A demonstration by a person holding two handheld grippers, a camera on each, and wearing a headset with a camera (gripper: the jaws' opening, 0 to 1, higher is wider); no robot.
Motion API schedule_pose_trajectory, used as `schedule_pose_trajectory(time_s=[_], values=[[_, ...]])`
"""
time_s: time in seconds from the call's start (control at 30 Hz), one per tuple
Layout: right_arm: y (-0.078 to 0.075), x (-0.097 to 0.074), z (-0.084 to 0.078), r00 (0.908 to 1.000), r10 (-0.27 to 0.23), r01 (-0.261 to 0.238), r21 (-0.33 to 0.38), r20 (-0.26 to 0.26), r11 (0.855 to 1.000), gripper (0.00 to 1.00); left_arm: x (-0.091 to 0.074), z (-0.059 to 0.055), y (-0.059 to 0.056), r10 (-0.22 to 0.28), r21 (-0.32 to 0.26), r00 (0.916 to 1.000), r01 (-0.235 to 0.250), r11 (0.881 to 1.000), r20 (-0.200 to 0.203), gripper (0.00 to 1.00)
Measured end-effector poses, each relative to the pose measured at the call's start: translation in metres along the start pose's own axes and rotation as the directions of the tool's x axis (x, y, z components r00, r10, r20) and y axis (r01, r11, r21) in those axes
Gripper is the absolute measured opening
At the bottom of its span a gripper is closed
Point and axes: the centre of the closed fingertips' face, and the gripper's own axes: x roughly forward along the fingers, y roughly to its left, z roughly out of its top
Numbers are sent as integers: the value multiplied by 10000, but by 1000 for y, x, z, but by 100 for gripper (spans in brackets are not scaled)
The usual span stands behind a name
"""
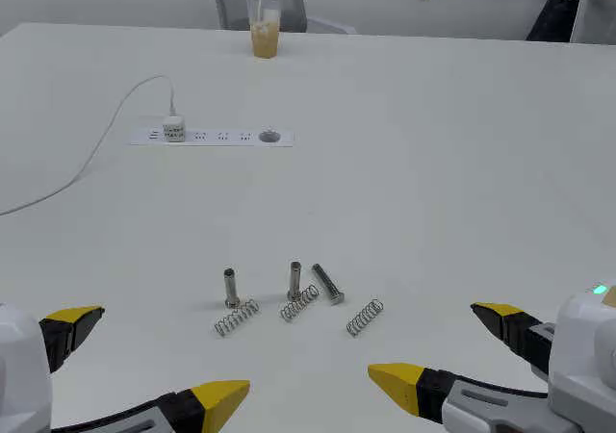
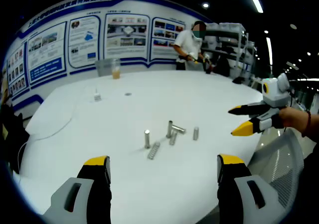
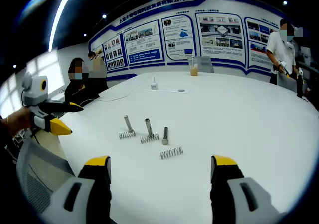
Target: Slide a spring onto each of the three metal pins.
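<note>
Nearest us, we are holding the left gripper point(image 1: 144, 356) and the right gripper point(image 1: 445, 344) low over the near edge of the table point(image 1: 433, 164), both with jaws spread wide apart and gripping nothing. Just beyond, the left spring point(image 1: 237, 318), middle spring point(image 1: 299, 303) and right spring point(image 1: 365, 318) are lying loose, each near a pin: the left pin point(image 1: 231, 287) and middle pin point(image 1: 295, 279) are standing upright and the right pin point(image 1: 327, 284) is lying flat, so we are judging that nothing is done yet and all three springs are waiting to go on. Farther off, a power strip point(image 1: 212, 137) is lying to the left and a cup point(image 1: 264, 27) is standing at the far edge
</note>
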Motion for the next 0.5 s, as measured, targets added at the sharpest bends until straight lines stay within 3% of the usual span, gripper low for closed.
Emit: schedule_pose_trajectory(time_s=[0.5], values=[[-1, -1, -1, 10000, -26, 26, -1, -53, 10000, 83, -1, 2, 1, -1, -170, 9999, 3, 9999, 110, 92]])
